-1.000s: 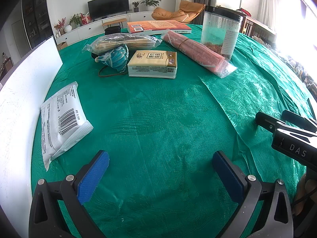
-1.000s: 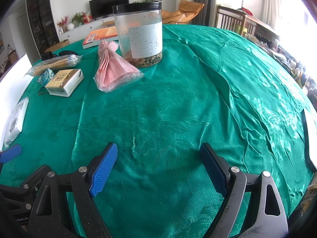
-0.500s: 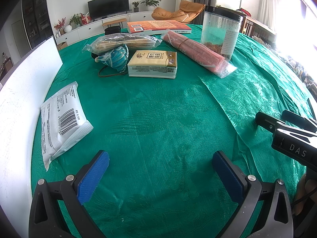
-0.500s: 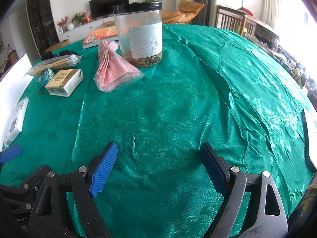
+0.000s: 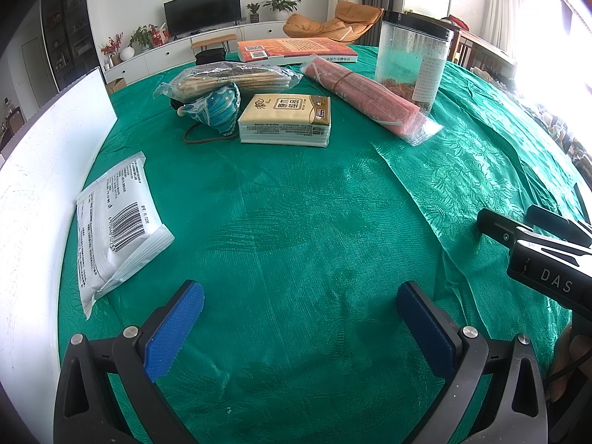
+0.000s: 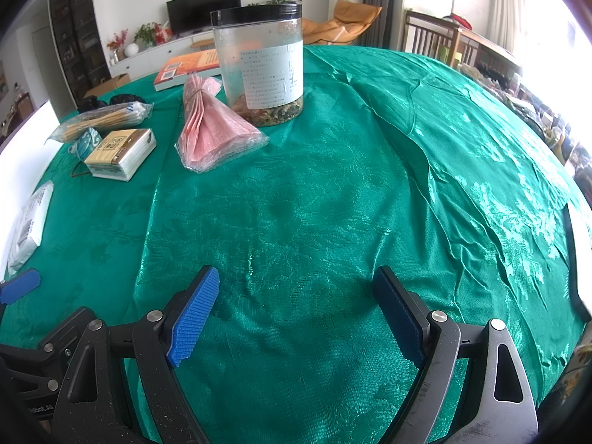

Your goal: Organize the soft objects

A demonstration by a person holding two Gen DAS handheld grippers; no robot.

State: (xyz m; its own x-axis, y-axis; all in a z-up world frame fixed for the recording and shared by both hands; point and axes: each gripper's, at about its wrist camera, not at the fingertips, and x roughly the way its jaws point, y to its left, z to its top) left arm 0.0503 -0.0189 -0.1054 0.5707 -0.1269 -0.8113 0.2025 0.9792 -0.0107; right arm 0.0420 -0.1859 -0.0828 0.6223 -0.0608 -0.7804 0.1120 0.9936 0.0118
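Both grippers hovered low over the near edge of the green tablecloth [image 5: 314, 222], holding nothing. Left gripper [image 5: 299, 318] had its jaws spread wide, right gripper [image 6: 296, 310] likewise wide, over bare cloth

Landmark: the tissue pack [image 5: 286, 120], sitting mid-table. Nearer than it and well to its left lay the white barcode pouch [image 5: 114, 222], close beside the white board [image 5: 40, 170] along the table's left side. Touching the tissue pack's left side was the teal fabric pouch [image 5: 220, 111] with a thin cord trailing toward the front. Just behind the pack, a clear bag of sticks [image 5: 233, 79]. To its right, apart from it, the pink packet in clear wrap [image 5: 366, 94], its far end right by the plastic jar [image 5: 410, 63]. Farthest back, the orange book [image 5: 296, 50]

Risks, as judged: the cloth was loose and wrinkled, so a low jaw could snag a fold and drag everything. Grabbing the white pouch risked bumping the board. The slick wraps could slip out of the pads. Pulling the pink packet might knock the jar, which looked tall and tippy. The cord could catch on the tissue pack

Open room: a wide clear stretch in front of the tissue pack and across the whole right half of the table; the left side was tight against the board
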